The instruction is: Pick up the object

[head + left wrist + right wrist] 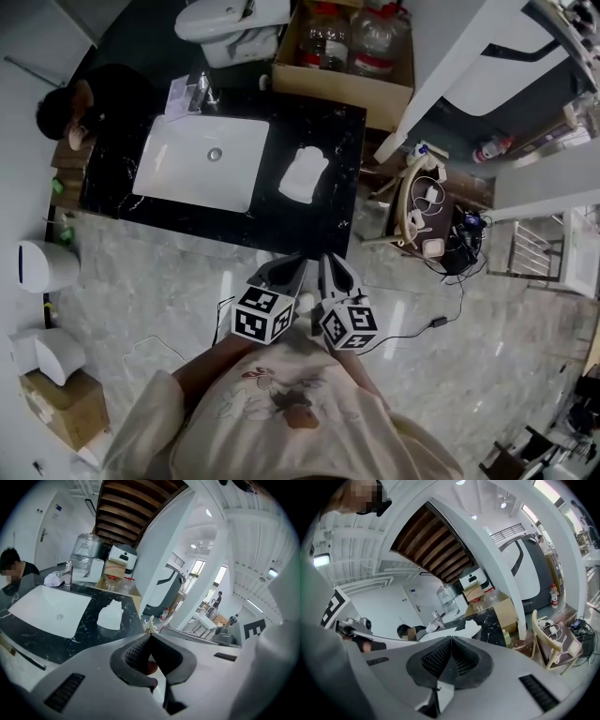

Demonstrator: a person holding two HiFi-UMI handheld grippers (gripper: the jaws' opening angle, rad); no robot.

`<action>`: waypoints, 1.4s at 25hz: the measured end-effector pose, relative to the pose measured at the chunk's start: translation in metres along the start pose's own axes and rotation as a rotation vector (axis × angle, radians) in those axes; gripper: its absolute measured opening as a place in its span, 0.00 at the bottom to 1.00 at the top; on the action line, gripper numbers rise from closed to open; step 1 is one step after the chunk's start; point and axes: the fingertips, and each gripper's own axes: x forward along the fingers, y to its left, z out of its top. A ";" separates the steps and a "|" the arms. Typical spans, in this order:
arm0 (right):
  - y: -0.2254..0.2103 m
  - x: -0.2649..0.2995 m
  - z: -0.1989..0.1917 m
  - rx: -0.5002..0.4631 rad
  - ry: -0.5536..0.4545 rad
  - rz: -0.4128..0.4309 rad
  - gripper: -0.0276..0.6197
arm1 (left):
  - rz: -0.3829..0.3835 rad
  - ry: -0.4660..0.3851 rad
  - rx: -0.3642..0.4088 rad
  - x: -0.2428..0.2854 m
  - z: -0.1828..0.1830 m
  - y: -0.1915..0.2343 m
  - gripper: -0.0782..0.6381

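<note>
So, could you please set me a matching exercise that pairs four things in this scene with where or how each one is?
Things:
1. white object
2. basin
3. cardboard box
4. left gripper

Places or states:
a. holds big water bottles
b. fingers shut, short of the counter
c. sunk into the counter, at its left in the head view
d. lies on the black counter, right of the basin

Pairs: 1-d, 2-c, 3-a, 4-b

A black marble counter (272, 223) carries a white sink (202, 164) and a white object (304, 175).
</note>
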 end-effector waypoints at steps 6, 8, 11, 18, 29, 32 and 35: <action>0.009 0.034 0.017 -0.009 -0.009 -0.026 0.07 | -0.023 0.001 0.004 0.005 0.028 0.032 0.13; 0.012 0.043 0.022 -0.013 -0.017 -0.038 0.07 | -0.032 0.000 0.008 0.006 0.037 0.041 0.13; 0.017 0.057 0.028 -0.016 -0.026 -0.059 0.07 | -0.049 -0.006 0.017 0.005 0.052 0.054 0.13; 0.037 0.091 0.034 -0.015 -0.050 -0.102 0.07 | -0.089 -0.006 0.041 -0.001 0.073 0.093 0.13; 0.055 0.126 0.023 0.008 -0.079 -0.184 0.07 | -0.126 0.016 0.059 -0.010 0.085 0.149 0.13; 0.063 0.132 0.024 0.000 -0.076 -0.185 0.07 | -0.130 0.016 0.051 -0.009 0.089 0.157 0.13; 0.065 0.133 0.022 0.002 -0.060 -0.196 0.07 | -0.140 0.014 0.040 -0.010 0.091 0.158 0.13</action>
